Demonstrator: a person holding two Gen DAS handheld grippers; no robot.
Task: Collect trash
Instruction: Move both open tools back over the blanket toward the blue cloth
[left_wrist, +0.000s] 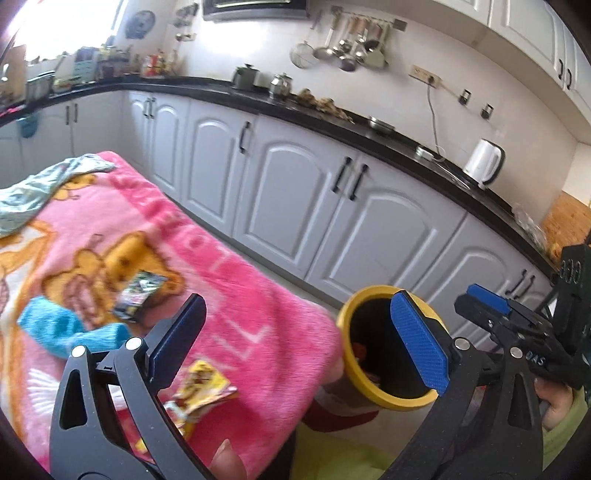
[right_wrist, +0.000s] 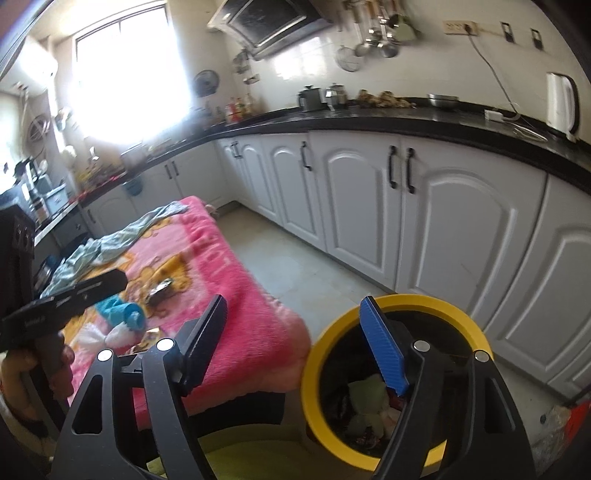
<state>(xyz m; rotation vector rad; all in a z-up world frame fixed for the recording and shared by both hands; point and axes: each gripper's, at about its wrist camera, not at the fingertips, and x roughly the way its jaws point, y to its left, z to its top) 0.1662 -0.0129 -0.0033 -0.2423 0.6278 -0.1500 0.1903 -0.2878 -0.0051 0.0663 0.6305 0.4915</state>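
A yellow-rimmed bin (left_wrist: 384, 400) (right_wrist: 410, 301) stands by the corner of a pink blanket (left_wrist: 236, 295) (right_wrist: 236, 280) and holds crumpled trash (right_wrist: 365, 410). On the blanket lie a dark wrapper (left_wrist: 138, 295) (right_wrist: 160, 290), a yellow wrapper (left_wrist: 203, 386) and a blue cloth (left_wrist: 66, 330) (right_wrist: 120, 314). My left gripper (left_wrist: 299, 343) is open and empty, low over the blanket's corner beside the bin. My right gripper (right_wrist: 299, 350) is open and empty, with its blue finger over the bin's mouth. It also shows in the left wrist view (left_wrist: 491, 306).
White cabinets (left_wrist: 314, 206) (right_wrist: 443, 221) under a black counter (left_wrist: 369, 133) run along the far side, with a strip of floor (right_wrist: 295, 266) between. A white kettle (left_wrist: 484, 166) stands on the counter. A pale green cloth (left_wrist: 40, 184) lies at the blanket's far end.
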